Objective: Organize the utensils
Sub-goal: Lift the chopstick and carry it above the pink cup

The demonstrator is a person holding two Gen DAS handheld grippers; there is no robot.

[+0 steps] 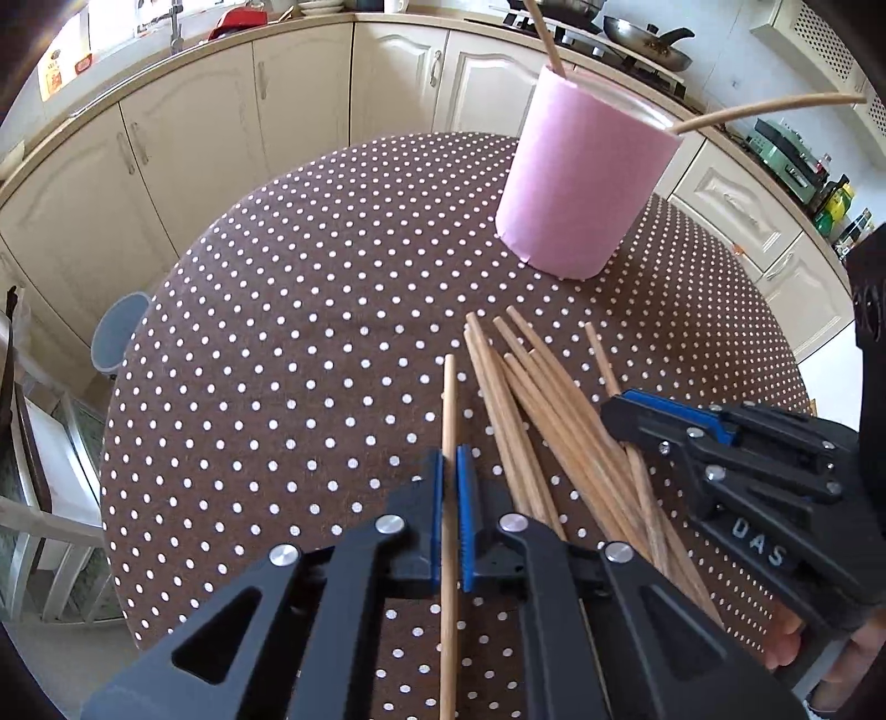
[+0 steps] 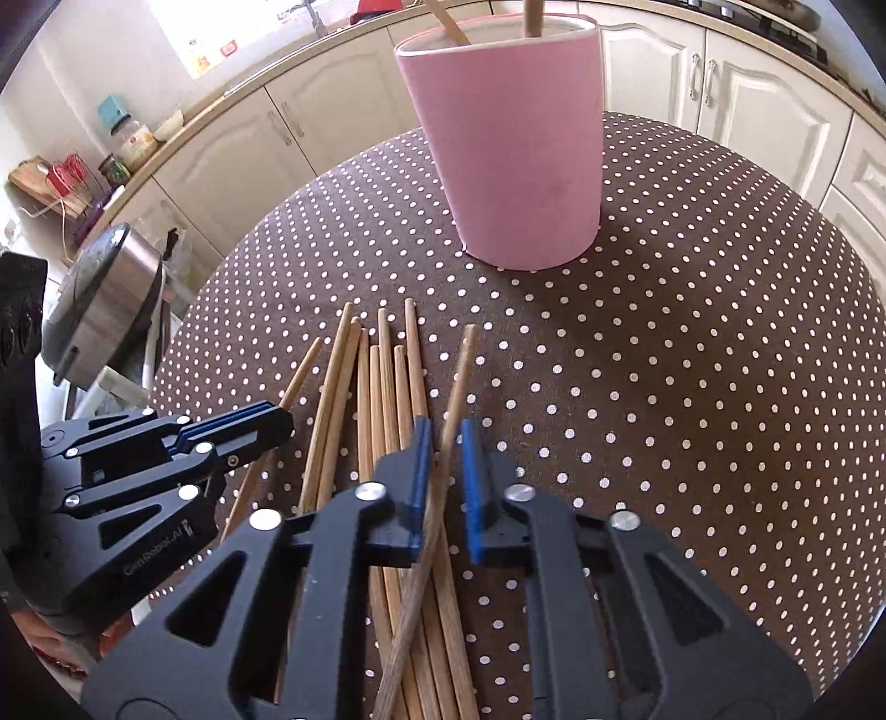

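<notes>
A pink cup [image 1: 581, 177] stands on the dotted table with two chopsticks [image 1: 545, 33] in it; it also shows in the right wrist view [image 2: 515, 144]. A pile of wooden chopsticks [image 1: 531, 410] lies in front of it, also in the right wrist view [image 2: 382, 387]. My left gripper [image 1: 449, 459] is shut on a single chopstick [image 1: 448, 404] left of the pile; in the right wrist view it [image 2: 277, 421] looks shut. My right gripper [image 2: 443, 437] is slightly open around one chopstick [image 2: 462, 365] over the pile; it also shows in the left wrist view [image 1: 620, 407].
The round table has a brown cloth with white dots [image 1: 310, 310]. Cream kitchen cabinets [image 1: 194, 138] curve behind it. A steel bin [image 2: 99, 310] stands off the table's left edge. A pan [image 1: 648, 39] sits on the stove at the back.
</notes>
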